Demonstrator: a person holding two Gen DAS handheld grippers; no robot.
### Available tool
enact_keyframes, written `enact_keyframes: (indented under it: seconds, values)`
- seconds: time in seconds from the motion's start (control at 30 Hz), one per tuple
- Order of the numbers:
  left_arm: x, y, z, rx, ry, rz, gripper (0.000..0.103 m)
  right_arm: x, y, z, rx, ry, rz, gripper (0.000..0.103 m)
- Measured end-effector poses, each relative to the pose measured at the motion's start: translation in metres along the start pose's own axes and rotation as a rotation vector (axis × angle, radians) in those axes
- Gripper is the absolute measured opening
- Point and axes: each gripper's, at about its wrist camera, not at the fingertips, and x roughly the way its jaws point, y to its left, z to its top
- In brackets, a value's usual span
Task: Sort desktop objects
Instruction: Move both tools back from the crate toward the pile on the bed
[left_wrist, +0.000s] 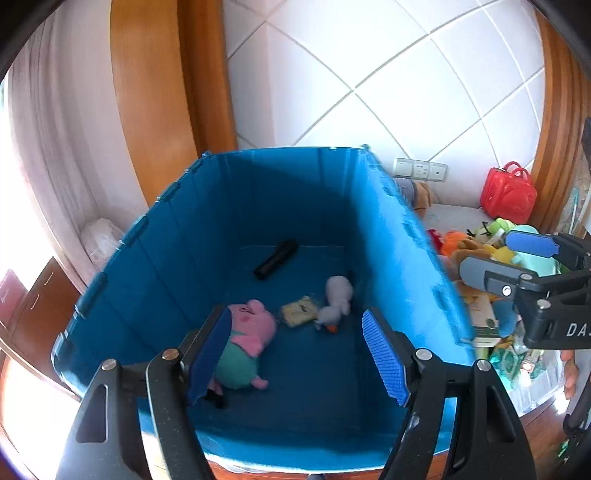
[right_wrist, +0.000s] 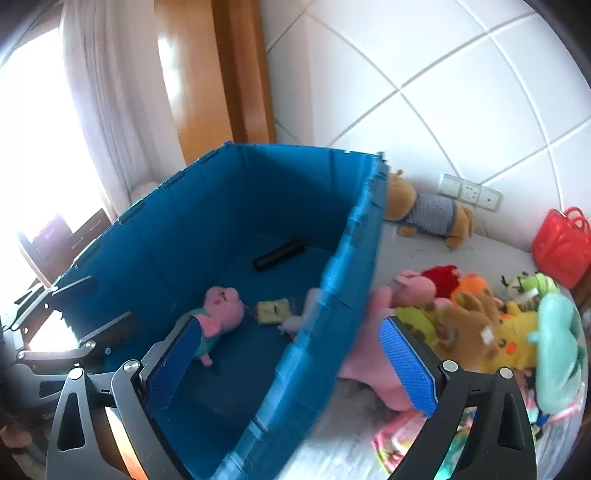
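Observation:
A deep blue bin (left_wrist: 177, 236) holds a pink pig plush (left_wrist: 247, 343), a yellow sponge toy (left_wrist: 299, 310), a white goose plush (left_wrist: 336, 299) and a black cylinder (left_wrist: 275, 258). My left gripper (left_wrist: 297, 354) hangs open over the bin, with the pig plush lying on the floor below its left finger. My right gripper (right_wrist: 291, 362) is open too and straddles the bin's right wall (right_wrist: 332, 295), nothing between its pads. To the right of the bin, a pile of plush toys (right_wrist: 476, 325) lies on the white table, with a pink plush (right_wrist: 376, 369) nearest.
A brown bear plush (right_wrist: 424, 210) in a striped shirt lies by the wall sockets (right_wrist: 469, 192). A red toy case (right_wrist: 561, 243) stands at the back right. Flat packets (right_wrist: 399, 439) lie near the table's front. A curtain and wooden frame are on the left.

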Motion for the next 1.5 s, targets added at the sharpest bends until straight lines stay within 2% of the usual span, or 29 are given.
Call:
enact_keyframes:
  seconds: [0.17,0.43,0.6,0.77,1.1,1.4,1.43,1.5]
  values:
    - [-0.014,-0.066,-0.016,-0.006,-0.018,-0.022,0.073,-0.035,-0.051,-0.034,-0.007,0.001,-0.048,0.102]
    - [-0.028,-0.18,-0.052,0.014,0.012,-0.043,0.073,-0.074,-0.143,-0.098,0.041,0.04,-0.081,0.102]
    - [-0.029,-0.23,-0.069,0.039,0.053,-0.067,0.073,-0.089,-0.192,-0.131,0.098,0.066,-0.093,0.102]
    - [-0.021,-0.264,-0.079,0.074,0.095,-0.085,0.073,-0.103,-0.234,-0.153,0.179,0.062,-0.111,0.103]
    - [0.016,-0.322,-0.058,0.153,0.114,-0.173,0.073,-0.114,-0.321,-0.175,0.336,0.061,-0.249,0.103]
    - [0.051,-0.371,-0.029,0.223,0.11,-0.238,0.073,-0.117,-0.383,-0.175,0.429,0.045,-0.337,0.103]
    - [0.055,-0.378,-0.026,0.228,0.113,-0.241,0.073,-0.117,-0.389,-0.174,0.434,0.043,-0.345,0.102]
    - [0.062,-0.39,-0.022,0.233,0.119,-0.247,0.073,-0.118,-0.402,-0.173,0.44,0.042,-0.357,0.095]
